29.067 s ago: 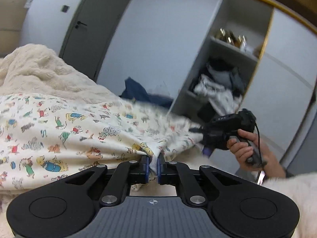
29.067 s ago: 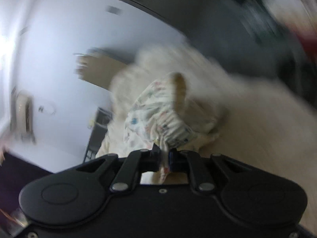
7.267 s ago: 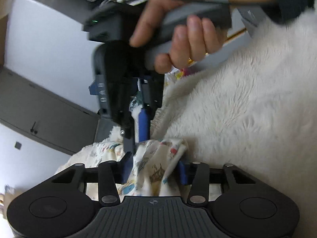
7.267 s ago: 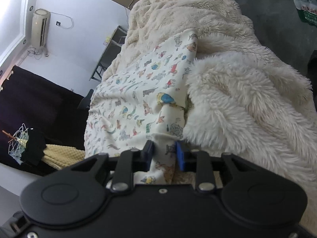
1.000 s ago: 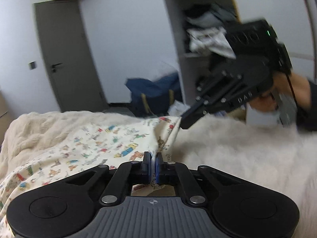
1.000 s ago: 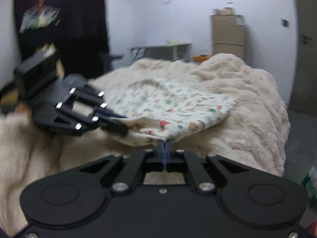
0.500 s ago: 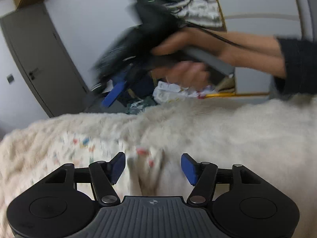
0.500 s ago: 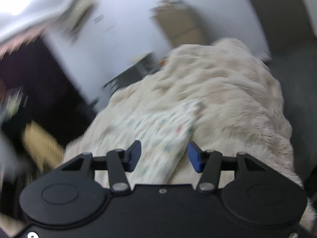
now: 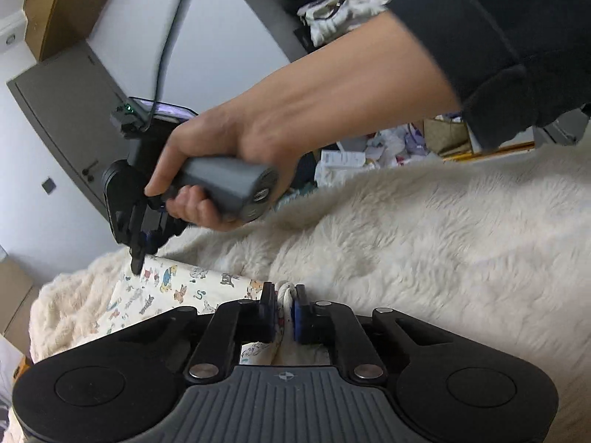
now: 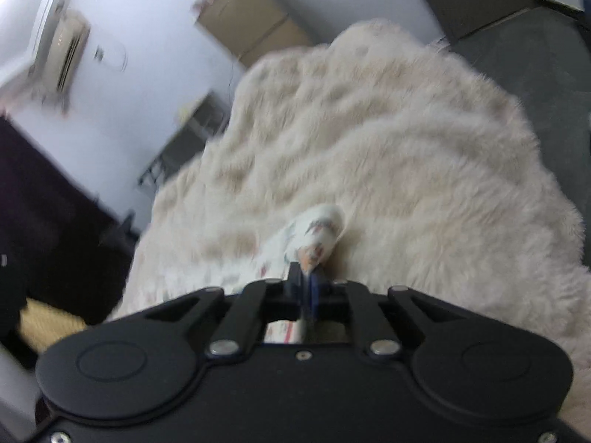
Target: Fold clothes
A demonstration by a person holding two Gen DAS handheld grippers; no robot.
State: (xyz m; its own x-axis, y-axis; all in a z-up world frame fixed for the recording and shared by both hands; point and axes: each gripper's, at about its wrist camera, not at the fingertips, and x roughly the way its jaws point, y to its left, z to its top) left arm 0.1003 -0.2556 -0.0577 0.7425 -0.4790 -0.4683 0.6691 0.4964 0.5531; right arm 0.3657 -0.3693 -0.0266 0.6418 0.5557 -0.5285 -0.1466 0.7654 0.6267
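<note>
A cream garment with a small cartoon print (image 9: 166,291) lies on a fluffy cream blanket (image 9: 424,243). My left gripper (image 9: 282,295) is shut on a bunched white edge of the garment. My right gripper (image 10: 304,282) is shut on another corner of the same garment (image 10: 314,236), which folds up just past its fingers. In the left wrist view the right gripper (image 9: 142,251) is held in a hand, crossed over from the right, its tips at the garment's far edge.
The blanket (image 10: 369,147) covers the bed. An open wardrobe with heaped clothes (image 9: 332,11) and a grey door (image 9: 74,118) stand beyond the bed. Floor clutter (image 9: 369,147) lies by the bedside. A tan cabinet (image 10: 255,26) and a dark curtain (image 10: 44,203) show in the right wrist view.
Half a second ago both grippers were open above the garment. Both have now shut on its cloth, and the right hand has reached across to the garment's far edge.
</note>
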